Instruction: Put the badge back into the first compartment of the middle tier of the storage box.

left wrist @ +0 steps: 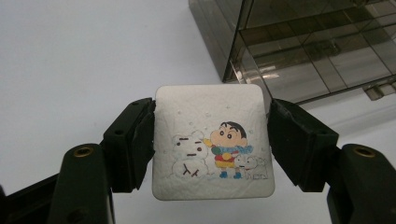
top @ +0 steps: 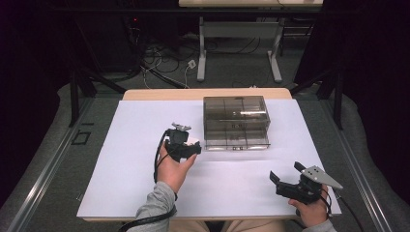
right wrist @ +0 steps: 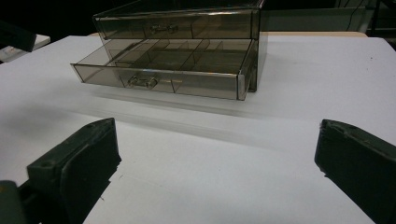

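Two pads of the left tool (left wrist: 212,140) are clamping a white tissue pack (left wrist: 212,140) by its side edges, held above the surface (top: 125,159) beside the smoky drawer box (top: 236,122), whose lower drawer (right wrist: 163,70) is standing open. The pack is looking light, soft, squashy; edge grip is suiting it. Left hand (top: 171,166) is angling toward the box. Right tool (top: 290,181) is gaping empty, resting low.

Left hand-held gripper (top: 185,145) clamped, right hand-held gripper (top: 289,177) agape, low
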`<state>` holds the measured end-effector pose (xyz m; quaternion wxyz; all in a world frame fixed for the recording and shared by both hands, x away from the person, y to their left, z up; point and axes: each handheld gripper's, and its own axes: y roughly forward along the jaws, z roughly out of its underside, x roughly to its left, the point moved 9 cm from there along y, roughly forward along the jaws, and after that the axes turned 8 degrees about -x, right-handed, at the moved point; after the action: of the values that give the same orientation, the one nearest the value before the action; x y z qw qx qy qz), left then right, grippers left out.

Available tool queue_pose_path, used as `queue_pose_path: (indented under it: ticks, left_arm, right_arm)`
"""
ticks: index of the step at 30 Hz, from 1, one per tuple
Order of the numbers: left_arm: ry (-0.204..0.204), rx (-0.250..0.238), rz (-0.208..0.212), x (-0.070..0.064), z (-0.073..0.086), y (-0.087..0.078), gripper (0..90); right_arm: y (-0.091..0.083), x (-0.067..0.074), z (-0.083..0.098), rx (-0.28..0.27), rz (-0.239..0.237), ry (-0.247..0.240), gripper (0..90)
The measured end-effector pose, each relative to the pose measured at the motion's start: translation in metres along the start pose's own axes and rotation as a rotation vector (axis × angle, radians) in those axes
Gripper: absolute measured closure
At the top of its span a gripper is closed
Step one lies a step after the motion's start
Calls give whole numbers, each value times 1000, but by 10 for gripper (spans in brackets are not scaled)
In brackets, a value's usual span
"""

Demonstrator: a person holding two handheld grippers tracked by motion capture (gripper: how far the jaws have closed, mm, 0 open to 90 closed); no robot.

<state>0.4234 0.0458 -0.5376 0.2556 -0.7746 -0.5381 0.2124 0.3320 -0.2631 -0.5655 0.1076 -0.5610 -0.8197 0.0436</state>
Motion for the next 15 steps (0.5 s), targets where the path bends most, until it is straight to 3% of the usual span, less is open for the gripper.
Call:
queue_pose_path:
  ticks: [15]
  left_arm:
    - [-1,-21,6,-6,-25,-4,336]
  right_arm:
    - [0,1,0,-4,-2,1,0]
